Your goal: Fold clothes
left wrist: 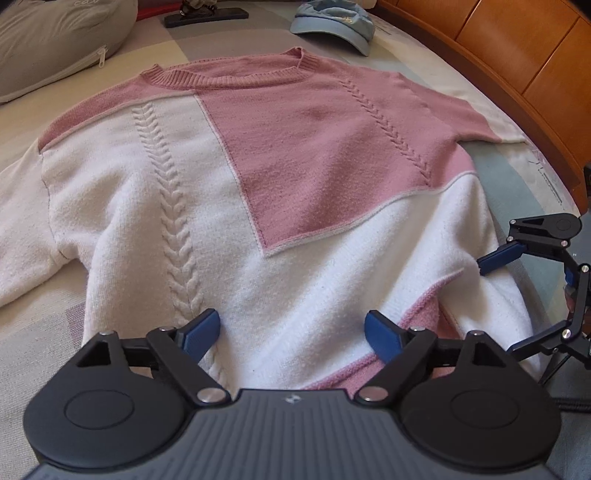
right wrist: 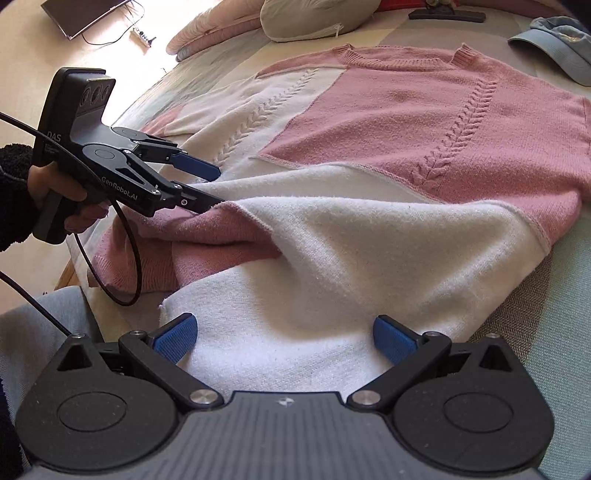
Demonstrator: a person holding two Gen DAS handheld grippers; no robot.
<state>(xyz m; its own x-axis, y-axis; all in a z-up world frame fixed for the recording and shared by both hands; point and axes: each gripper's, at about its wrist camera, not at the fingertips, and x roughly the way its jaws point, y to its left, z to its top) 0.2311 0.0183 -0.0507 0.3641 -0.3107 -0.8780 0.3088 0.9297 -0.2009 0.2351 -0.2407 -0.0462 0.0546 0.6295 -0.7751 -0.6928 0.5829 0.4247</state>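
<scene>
1. Sweater (left wrist: 229,192), pink & white knit w/ cable ribs, lies front-up on the bed (left wrist: 44,332), collar at the far end, hem toward both grippers.
2. Lower right part is folded over: a white sleeve (right wrist: 369,251) is laid across the body, pink hem edge showing beneath it on the left.
3. Left gripper (left wrist: 291,332): jaws wide apart, blue pads (left wrist: 201,330) either side of the white hem area, nothing pinched. In the right wrist view the same tool (right wrist: 214,186) sits at the fold's edge, lower finger touching the knit; no grip seen.
4. Right gripper (right wrist: 284,338): jaws wide, blue pads (right wrist: 391,338) over white cloth, not closed on it. From the left wrist view it (left wrist: 524,266) sits at the sweater's right edge.
5. A hand (right wrist: 59,195) in a dark fuzzy sleeve holds the left tool's handle; black cable (right wrist: 125,258) loops below.
6. Also on bed: blue cap (left wrist: 332,26), grey pillow (left wrist: 55,48), a dark flat item (left wrist: 207,16) at far end.
7. Wooden bed frame (left wrist: 517,55) along the right side.
</scene>
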